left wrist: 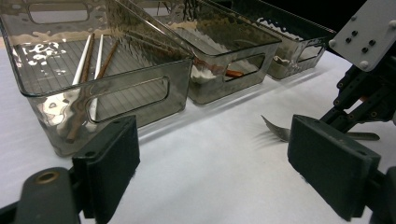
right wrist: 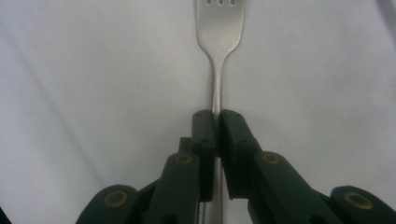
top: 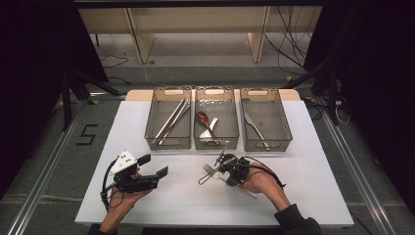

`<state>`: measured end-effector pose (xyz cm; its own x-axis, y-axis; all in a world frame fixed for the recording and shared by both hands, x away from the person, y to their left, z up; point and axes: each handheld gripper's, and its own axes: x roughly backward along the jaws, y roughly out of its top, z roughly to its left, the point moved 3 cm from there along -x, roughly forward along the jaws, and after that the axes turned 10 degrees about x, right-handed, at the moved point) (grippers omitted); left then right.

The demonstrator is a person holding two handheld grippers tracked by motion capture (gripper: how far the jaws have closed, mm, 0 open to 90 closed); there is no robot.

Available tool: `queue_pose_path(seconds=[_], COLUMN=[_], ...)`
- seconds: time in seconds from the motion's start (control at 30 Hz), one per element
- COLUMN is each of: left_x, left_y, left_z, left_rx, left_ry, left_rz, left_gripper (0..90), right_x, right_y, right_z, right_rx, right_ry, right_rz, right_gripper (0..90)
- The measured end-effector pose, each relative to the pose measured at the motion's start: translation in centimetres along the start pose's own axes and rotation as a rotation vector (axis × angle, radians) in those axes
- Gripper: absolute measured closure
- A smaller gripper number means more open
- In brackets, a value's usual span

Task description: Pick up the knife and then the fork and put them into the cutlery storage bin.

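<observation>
Right tool (right wrist: 215,122) pinching a fork (right wrist: 219,28) on the white tabletop (top: 186,196)

The right tool has its jaws closed tight on the thin neck of the fork, just behind the prongs. The fork lies flat, near the front. It looks like hard, smooth metal, light but slippery, so a grip on the narrow neck seems best. The left tool (top: 150,169) sits wide with nothing in it. Farther back stand three bins (top: 169,142) with chopsticks (top: 171,120), a spoon (top: 202,118) and a knife (top: 255,128).

Three smoky plastic bins (top: 168,142) in a row, chopsticks (top: 172,120) left, red spoon (top: 202,118) middle, knife (top: 255,128) right
</observation>
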<state>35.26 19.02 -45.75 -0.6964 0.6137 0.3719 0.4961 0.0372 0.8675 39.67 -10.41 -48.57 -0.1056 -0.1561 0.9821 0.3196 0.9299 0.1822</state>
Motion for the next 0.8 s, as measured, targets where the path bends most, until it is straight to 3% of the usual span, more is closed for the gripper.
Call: queue_pose_path(seconds=[0.13, 0.27, 0.8], left_x=[0.0, 0.0, 0.0], left_y=[0.0, 0.0, 0.0], left_z=[0.0, 0.0, 0.0], left_rx=[0.001, 0.002, 0.003], left_ry=[0.001, 0.002, 0.002], left_rz=[0.001, 0.001, -0.001], left_gripper=[16.4, 16.4, 16.4], right_x=[0.2, 0.8, 3.9], right_y=[-0.1, -0.2, -1.0], right_z=[0.0, -0.2, -1.4], right_rx=[0.023, 0.015, -0.056], right_ry=[0.009, 0.002, -0.002], right_rz=[0.001, -0.017, -0.155], right_gripper=[85.2, 85.2, 85.3])
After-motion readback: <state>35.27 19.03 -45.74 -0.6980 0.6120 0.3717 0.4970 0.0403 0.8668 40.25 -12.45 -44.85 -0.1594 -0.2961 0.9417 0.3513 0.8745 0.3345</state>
